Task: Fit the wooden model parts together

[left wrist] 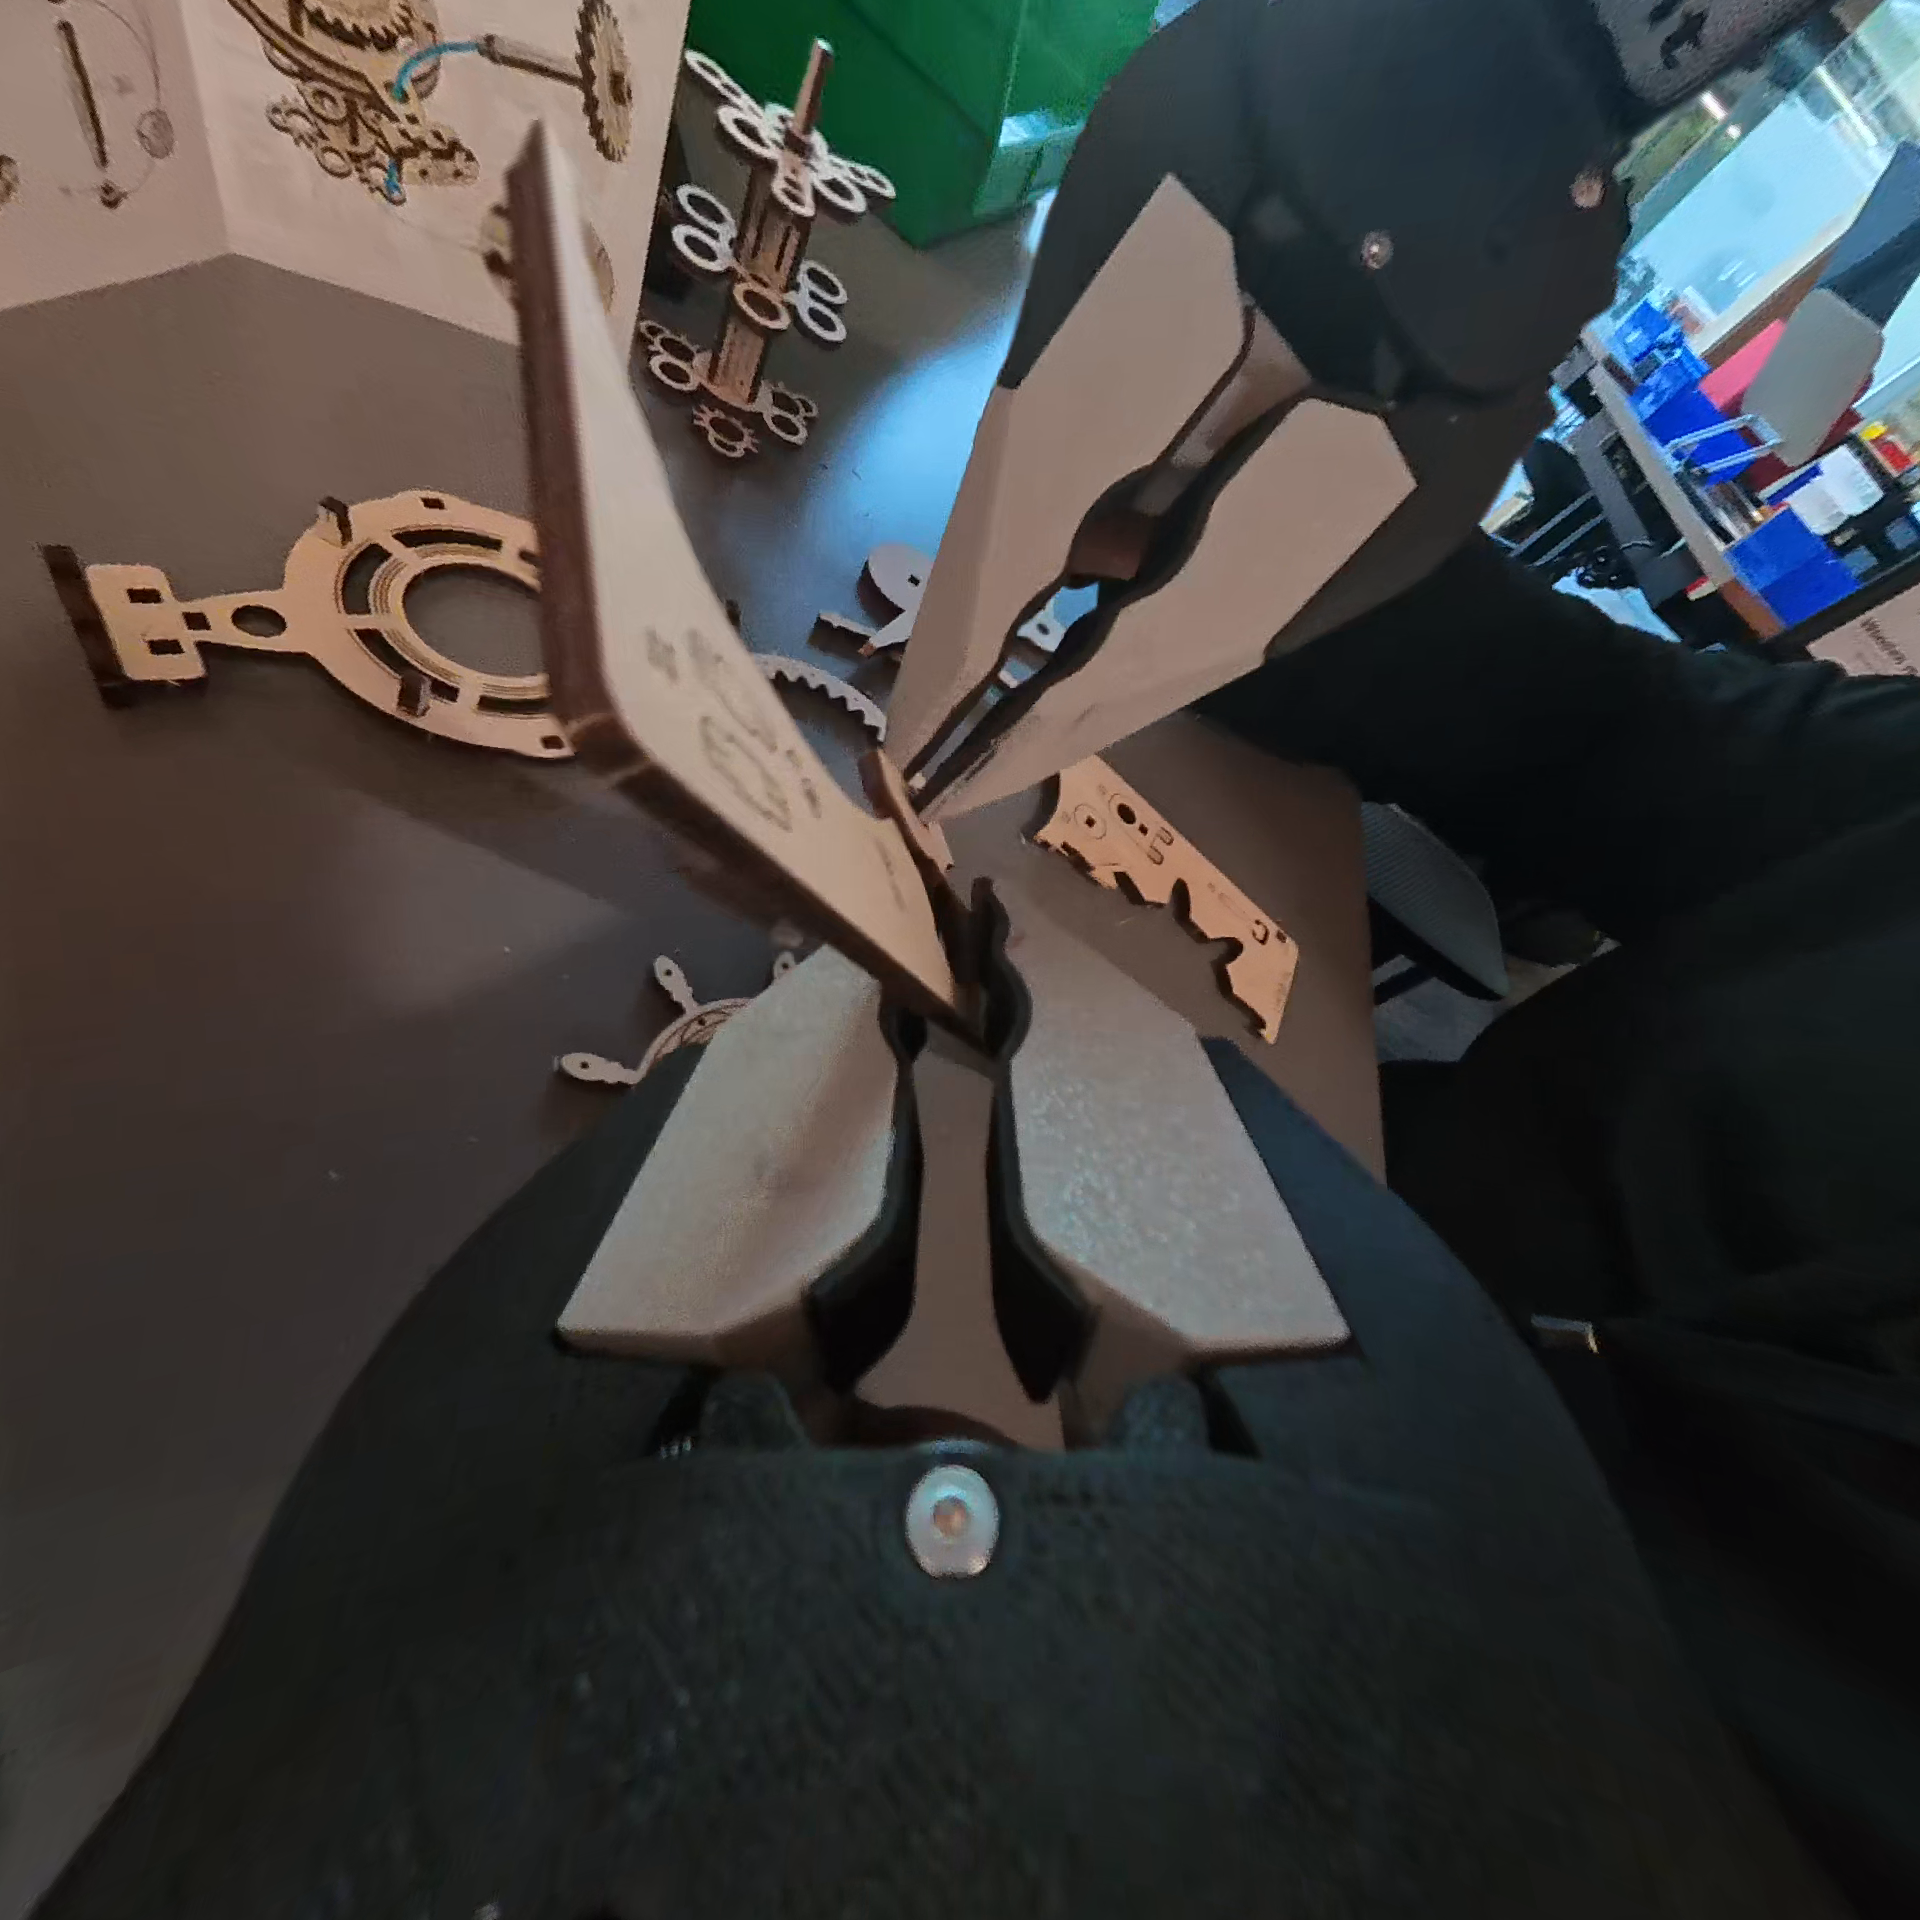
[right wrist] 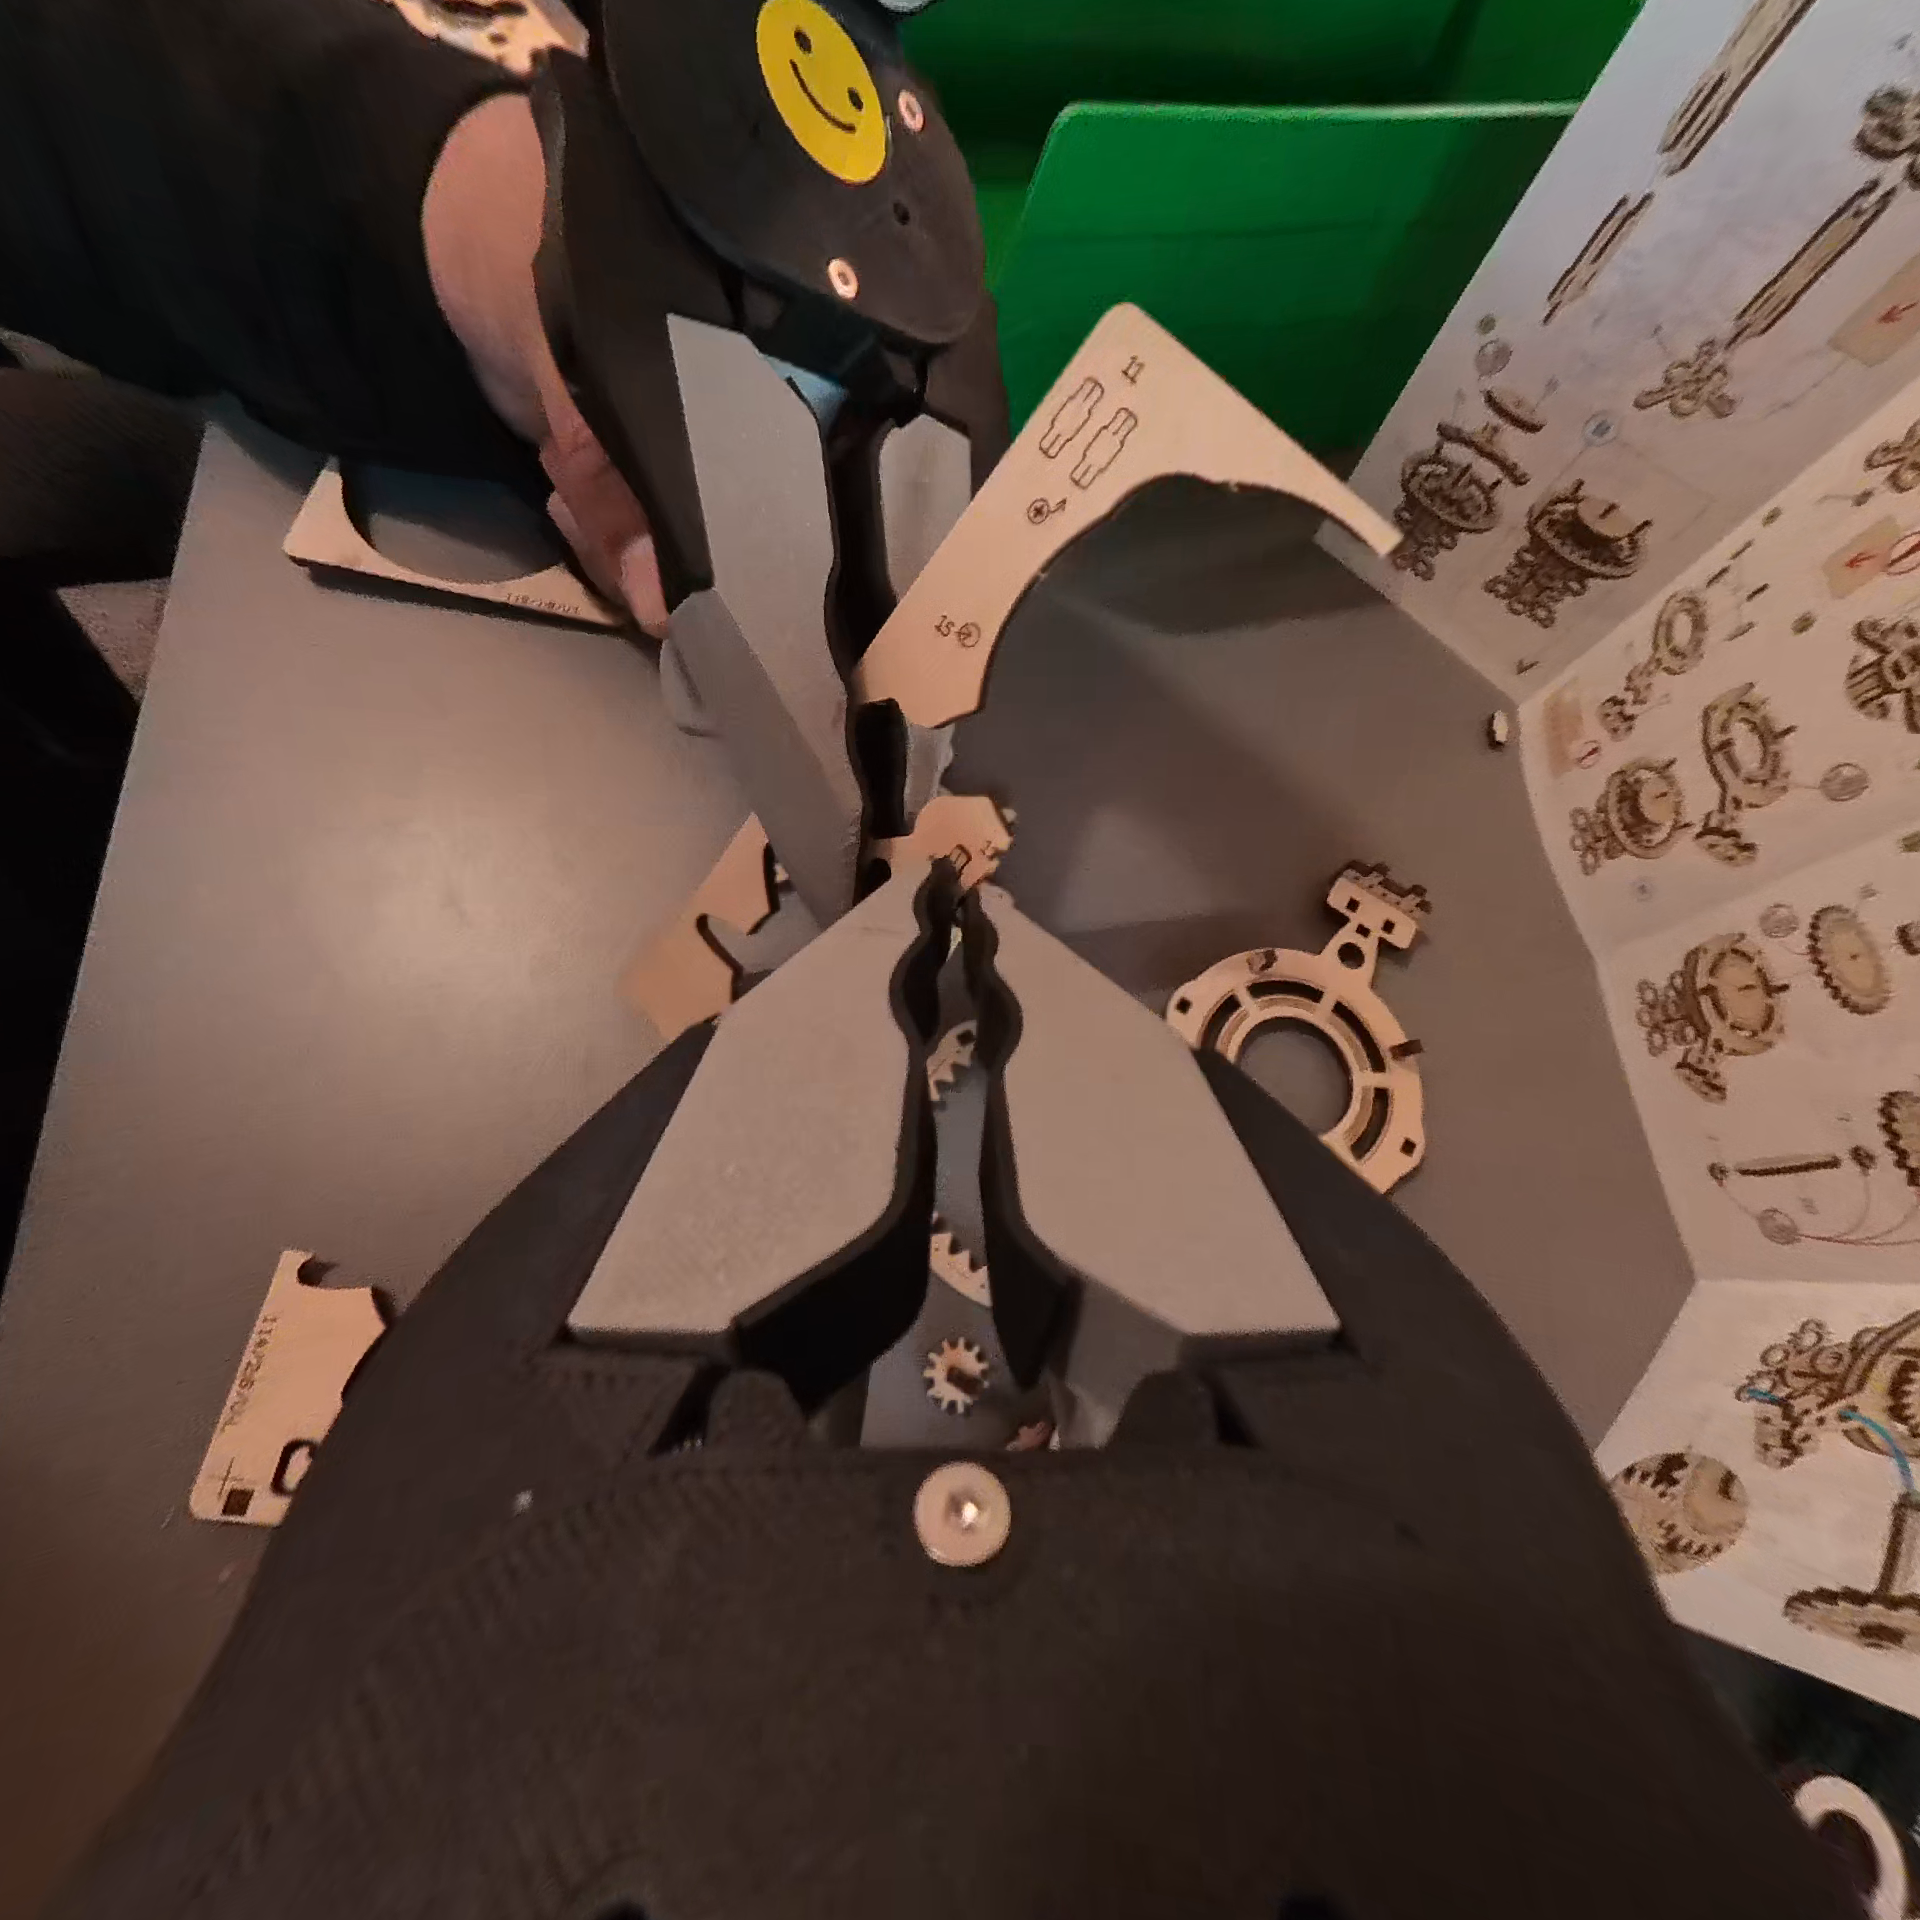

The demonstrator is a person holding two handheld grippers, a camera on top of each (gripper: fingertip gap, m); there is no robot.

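Observation:
My left gripper point(left wrist: 977, 971) is shut on the corner of a thin wooden sheet point(left wrist: 665, 582) with cut-out shapes and holds it tilted above the grey table point(left wrist: 260, 987). The sheet also shows in the right wrist view point(right wrist: 1039, 488), with a large curved hole in it. My right gripper point(right wrist: 956, 883) is shut on a small wooden piece point(right wrist: 961, 831) at the sheet's lower edge, right beside the left gripper's fingertips point(right wrist: 831, 831). In the left wrist view the right gripper point(left wrist: 920, 795) comes in from the upper right and pinches that piece point(left wrist: 902, 805).
A ring-shaped wooden bracket point(left wrist: 416, 613) point(right wrist: 1309, 1039) lies flat on the table. An assembled wooden tower point(left wrist: 769, 260) stands at the back. An unfolded instruction sheet point(right wrist: 1714, 831), a green box point(right wrist: 1247, 260), leftover cut sheets point(left wrist: 1174, 883) point(right wrist: 270, 1392) and a small gear point(right wrist: 954, 1371) are around. Left and right tips are no more than a few centimetres apart.

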